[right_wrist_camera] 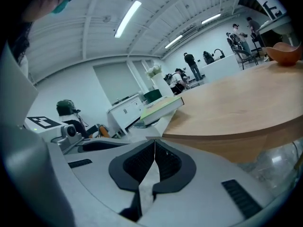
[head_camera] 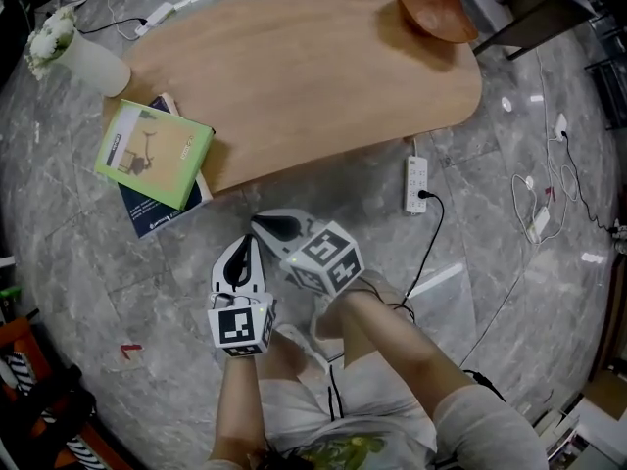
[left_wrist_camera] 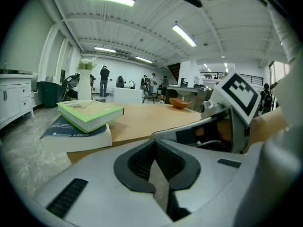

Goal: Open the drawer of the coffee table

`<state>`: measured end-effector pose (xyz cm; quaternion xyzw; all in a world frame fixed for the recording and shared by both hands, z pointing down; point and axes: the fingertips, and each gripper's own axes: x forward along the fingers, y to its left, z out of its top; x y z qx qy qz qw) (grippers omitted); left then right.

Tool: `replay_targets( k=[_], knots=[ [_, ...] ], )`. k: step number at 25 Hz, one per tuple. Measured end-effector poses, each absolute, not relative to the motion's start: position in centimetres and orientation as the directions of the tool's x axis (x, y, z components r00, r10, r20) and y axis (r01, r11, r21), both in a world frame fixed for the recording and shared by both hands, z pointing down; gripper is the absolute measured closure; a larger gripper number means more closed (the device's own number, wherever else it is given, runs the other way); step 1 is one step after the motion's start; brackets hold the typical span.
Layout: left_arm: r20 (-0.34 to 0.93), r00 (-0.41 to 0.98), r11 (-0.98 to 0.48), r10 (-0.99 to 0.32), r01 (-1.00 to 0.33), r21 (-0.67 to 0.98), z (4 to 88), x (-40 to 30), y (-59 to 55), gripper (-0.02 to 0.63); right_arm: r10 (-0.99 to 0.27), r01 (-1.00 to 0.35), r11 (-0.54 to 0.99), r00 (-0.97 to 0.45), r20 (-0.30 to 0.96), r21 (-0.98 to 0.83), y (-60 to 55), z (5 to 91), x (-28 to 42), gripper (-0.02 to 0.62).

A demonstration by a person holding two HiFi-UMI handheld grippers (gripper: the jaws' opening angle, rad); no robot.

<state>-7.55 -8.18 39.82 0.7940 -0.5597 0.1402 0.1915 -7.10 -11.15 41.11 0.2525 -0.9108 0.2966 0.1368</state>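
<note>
Here the grey left gripper (head_camera: 250,244) and right gripper (head_camera: 263,223), jaws pressed together and empty, hang beside the oval light-wood coffee table (head_camera: 313,76).

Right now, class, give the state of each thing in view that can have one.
Left gripper: shut, empty.
Right gripper: shut, empty.
Books: closed, stacked, overhanging the table edge.
Bowl: upright, empty.
Vase: upright, holding flowers.
Power strip: one plug in.
Drawer: not visible.
</note>
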Motion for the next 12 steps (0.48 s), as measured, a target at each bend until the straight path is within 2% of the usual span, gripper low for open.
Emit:
replay_targets(
  k=[12],
  knots=[
    [0.385, 0.312, -0.286, -0.869, -0.950, 0.126, 47.3, -8.2, -10.1, 0.597, -0.367, -0.539, 0.691, -0.836, 0.408, -0.483, -13.1, 48.5, -7.9, 0.574]
  ],
)
